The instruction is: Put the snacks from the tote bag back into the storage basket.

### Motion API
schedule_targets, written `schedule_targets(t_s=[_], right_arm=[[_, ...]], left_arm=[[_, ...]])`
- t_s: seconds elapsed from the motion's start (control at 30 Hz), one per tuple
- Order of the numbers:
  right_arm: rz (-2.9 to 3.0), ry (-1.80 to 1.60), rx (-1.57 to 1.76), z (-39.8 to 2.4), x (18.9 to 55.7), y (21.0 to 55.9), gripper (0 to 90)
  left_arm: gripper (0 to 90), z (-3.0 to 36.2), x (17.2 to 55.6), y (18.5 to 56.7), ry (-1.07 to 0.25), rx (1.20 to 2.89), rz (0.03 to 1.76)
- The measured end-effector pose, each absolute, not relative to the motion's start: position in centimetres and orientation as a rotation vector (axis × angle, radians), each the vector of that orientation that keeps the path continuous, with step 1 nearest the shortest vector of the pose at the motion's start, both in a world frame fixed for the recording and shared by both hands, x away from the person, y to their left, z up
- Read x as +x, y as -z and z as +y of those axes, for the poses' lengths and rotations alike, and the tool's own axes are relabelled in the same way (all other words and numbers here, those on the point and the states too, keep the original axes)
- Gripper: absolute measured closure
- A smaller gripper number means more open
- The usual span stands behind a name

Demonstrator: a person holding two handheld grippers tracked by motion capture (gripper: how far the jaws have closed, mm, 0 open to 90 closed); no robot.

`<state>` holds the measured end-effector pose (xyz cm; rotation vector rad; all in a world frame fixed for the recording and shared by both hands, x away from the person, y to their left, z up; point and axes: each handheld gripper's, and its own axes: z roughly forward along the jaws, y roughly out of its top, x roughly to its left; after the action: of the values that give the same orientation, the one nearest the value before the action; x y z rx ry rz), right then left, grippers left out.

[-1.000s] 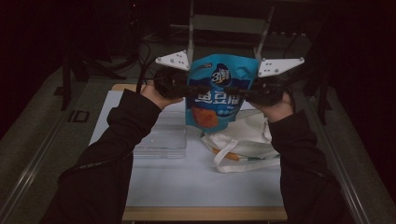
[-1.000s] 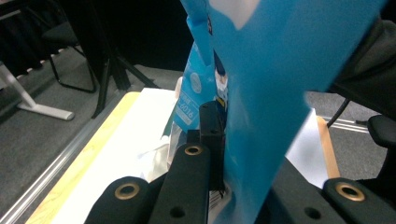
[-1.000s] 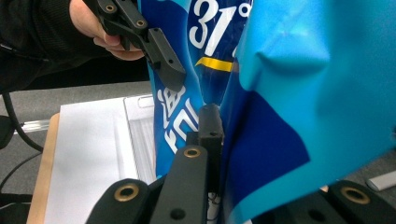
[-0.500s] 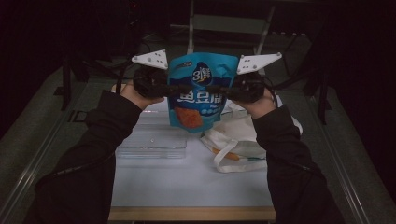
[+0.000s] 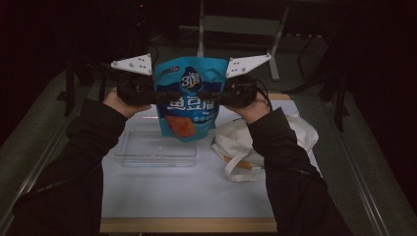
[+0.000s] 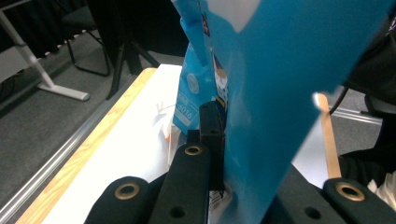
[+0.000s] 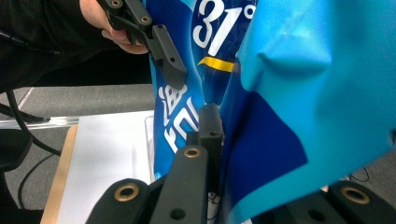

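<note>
Both claws pinch the blue snack bag [image 5: 189,101] between them.

White table [image 5: 196,196] — clear tray [image 5: 155,150], white cloth bag [image 5: 255,142]

On the blue snack bag [image 5: 189,101] you can read "31°" in white at its 12 o'clock, clearest in the right gripper view [image 7: 219,28]; large white characters below stay illegible; "6016" [image 6: 187,108] sits on its back label.
</note>
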<state>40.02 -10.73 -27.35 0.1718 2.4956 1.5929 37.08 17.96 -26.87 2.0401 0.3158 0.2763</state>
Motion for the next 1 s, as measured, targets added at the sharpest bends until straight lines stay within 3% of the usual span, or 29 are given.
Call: schedule_targets(t_s=[0.6, 1.0], right_arm=[[2.544, -1.622, 0.096, -4.7, 40.4, 28.4, 88.5], [2.565, -1.606, 0.16, -2.3, 41.7, 31.9, 88.5]], left_arm=[[90.0, 24.0, 36.4, 27.9, -0.281, 2.052, 0.312], [90.0, 26.1, 38.0, 31.9, -0.284, 2.043, 0.338]])
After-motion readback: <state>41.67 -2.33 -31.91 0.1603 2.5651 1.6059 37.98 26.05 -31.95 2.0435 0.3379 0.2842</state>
